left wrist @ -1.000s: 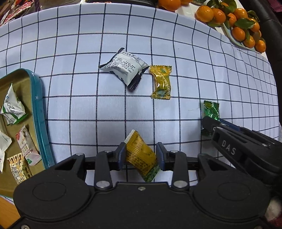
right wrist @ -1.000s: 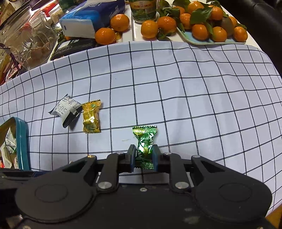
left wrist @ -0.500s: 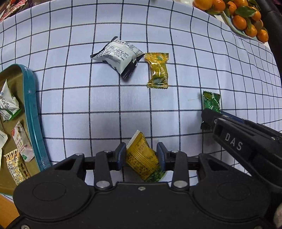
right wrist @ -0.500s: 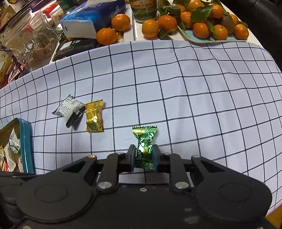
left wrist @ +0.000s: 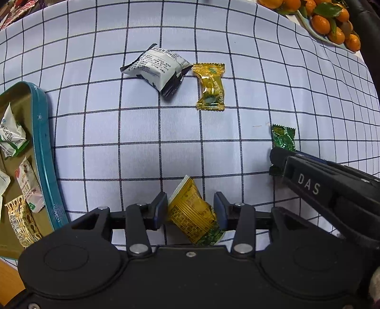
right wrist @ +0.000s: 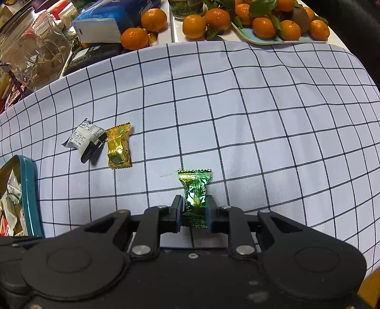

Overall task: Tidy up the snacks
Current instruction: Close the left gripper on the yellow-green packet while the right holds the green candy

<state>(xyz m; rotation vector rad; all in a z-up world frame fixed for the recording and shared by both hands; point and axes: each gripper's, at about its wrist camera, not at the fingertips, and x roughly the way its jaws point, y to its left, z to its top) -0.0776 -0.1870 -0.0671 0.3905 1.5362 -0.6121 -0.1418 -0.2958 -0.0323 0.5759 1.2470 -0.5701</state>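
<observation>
My left gripper [left wrist: 190,206] is shut on a yellow snack packet [left wrist: 190,211], held just above the checked cloth. My right gripper [right wrist: 194,209] is shut on a green foil candy [right wrist: 195,192], which also shows in the left wrist view [left wrist: 283,137] at the right. A white-and-black snack packet [left wrist: 158,67] and a gold foil candy [left wrist: 210,86] lie side by side on the cloth ahead; they also show in the right wrist view, the packet [right wrist: 84,139] left of the gold candy [right wrist: 118,146]. A teal-rimmed tin [left wrist: 47,152] at the left holds several snacks.
A tray of oranges [right wrist: 285,23] stands at the back right, with loose oranges [right wrist: 135,38], a blue tissue pack [right wrist: 104,21] and a glass jar [right wrist: 30,52] along the back left. The tin's rim [right wrist: 29,195] is at the left edge.
Both grippers have kept their hold and moved slightly forward over the cloth. The white packet and gold candy have not moved on the cloth.
</observation>
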